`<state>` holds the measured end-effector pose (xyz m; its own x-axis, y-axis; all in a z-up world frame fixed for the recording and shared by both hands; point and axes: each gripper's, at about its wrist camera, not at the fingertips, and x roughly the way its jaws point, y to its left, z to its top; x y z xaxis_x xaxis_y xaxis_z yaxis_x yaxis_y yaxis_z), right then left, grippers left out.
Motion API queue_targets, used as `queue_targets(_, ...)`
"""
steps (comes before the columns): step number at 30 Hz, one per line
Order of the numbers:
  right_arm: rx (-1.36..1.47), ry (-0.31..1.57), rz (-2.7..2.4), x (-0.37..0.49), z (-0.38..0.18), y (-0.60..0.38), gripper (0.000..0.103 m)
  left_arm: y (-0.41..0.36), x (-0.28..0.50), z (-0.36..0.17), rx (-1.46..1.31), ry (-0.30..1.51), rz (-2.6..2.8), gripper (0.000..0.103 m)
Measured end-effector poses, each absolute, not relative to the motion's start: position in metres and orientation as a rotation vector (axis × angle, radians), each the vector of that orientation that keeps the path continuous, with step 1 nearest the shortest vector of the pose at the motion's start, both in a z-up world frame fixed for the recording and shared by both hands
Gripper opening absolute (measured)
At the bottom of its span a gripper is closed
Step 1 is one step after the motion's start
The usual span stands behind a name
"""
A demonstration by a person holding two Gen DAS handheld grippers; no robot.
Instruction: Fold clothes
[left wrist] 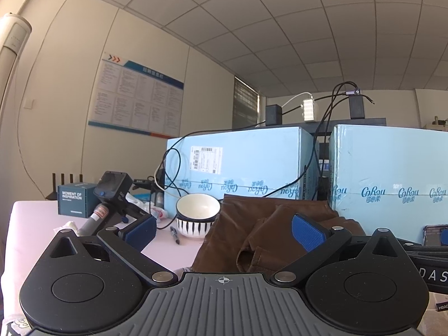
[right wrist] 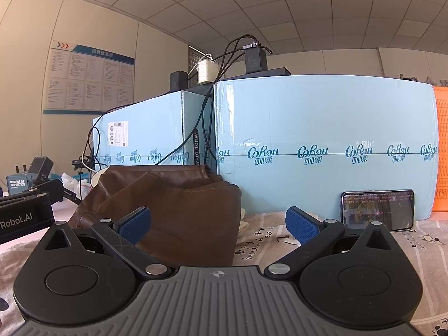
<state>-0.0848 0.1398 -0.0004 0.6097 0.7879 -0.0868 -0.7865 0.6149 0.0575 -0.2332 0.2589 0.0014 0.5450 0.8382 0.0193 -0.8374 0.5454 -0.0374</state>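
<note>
Against the pale blue boxes (right wrist: 322,140) the brown garment (right wrist: 179,212) lies bunched on the desk (left wrist: 33,224), both the left gripper (left wrist: 224,231) and right gripper (right wrist: 218,225) released and empty, so a careless sweep could knock the bowl (left wrist: 197,214) or phone (right wrist: 378,210).

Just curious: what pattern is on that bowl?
White bowl with black vertical stripes round its base; clearest in the left wrist view.

Left gripper (left wrist: 224,231) is wide open with nothing between the blue pads (left wrist: 308,231). A folded brown garment (left wrist: 252,224) sits just ahead on the table (left wrist: 36,224), next to a striped bowl (left wrist: 197,214) and a pen (left wrist: 175,235), light blue boxes (left wrist: 252,156) behind.
</note>
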Motion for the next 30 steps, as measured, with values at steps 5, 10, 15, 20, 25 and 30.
queue_targets(5, 0.014, 0.110, 0.910, -0.0842, -0.0005, 0.1397, 0.103, 0.2594, -0.2329, 0.0019, -0.025, -0.037, 0.993, 0.103)
queue_targets(10, 0.014, 0.111, 0.909, -0.0844, -0.0006, 0.1400, 0.103, 0.2590, -0.2330, 0.0019, -0.025, -0.041, 0.993, 0.103)
queue_targets(15, 0.014, 0.112, 0.909, -0.0844, -0.0006, 0.1404, 0.103, 0.2591, -0.2334, 0.0020, -0.026, -0.043, 0.992, 0.103)
queue_targets(20, 0.014, 0.113, 0.909, -0.0839, -0.0006, 0.1409, 0.103, 0.2587, -0.2342, 0.0020, -0.026, -0.044, 0.992, 0.103)
queue_targets(25, 0.014, 0.116, 0.910, -0.0834, -0.0007, 0.1411, 0.103, 0.2591, -0.2335, 0.0025, -0.027, -0.044, 0.992, 0.103)
queue_targets(30, 0.014, 0.117, 0.911, -0.0832, -0.0006, 0.1410, 0.103, 0.2586, -0.2335, 0.0024, -0.025, -0.045, 0.992, 0.103)
